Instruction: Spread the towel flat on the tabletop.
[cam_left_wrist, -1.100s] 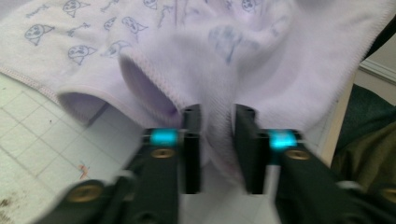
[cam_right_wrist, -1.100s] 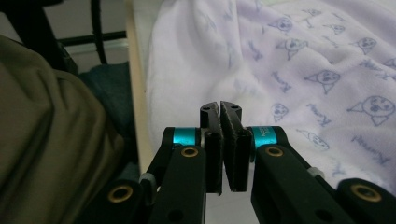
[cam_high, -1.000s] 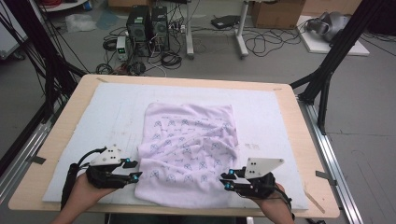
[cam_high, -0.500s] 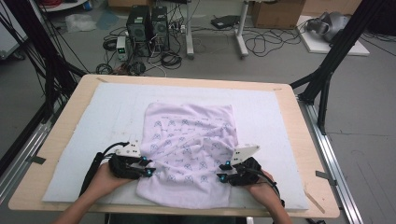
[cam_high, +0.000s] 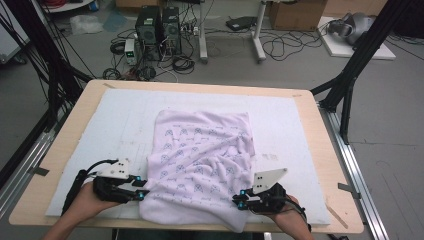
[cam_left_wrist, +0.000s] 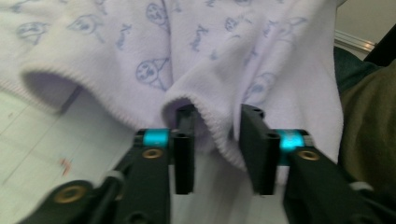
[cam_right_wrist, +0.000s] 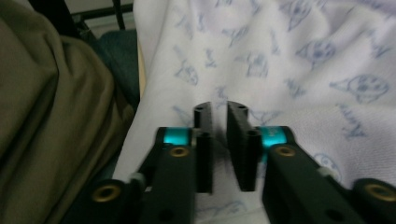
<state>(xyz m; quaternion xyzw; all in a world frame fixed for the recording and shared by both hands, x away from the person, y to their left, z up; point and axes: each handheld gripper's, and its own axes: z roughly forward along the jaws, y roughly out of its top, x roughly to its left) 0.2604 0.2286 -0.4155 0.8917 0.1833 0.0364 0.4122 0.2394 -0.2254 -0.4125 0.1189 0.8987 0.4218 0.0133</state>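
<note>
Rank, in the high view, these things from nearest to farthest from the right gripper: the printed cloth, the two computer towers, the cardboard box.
1. printed cloth, right beside the right gripper, on the table.
2. cardboard box, on the floor, upper right.
3. computer towers, on the floor, upper left.

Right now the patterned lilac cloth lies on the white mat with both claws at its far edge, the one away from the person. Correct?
Not quite. The left claw and the right claw are at the near edge of the cloth, the person's side, as the high view shows. The cloth does lie on the white mat.
</note>
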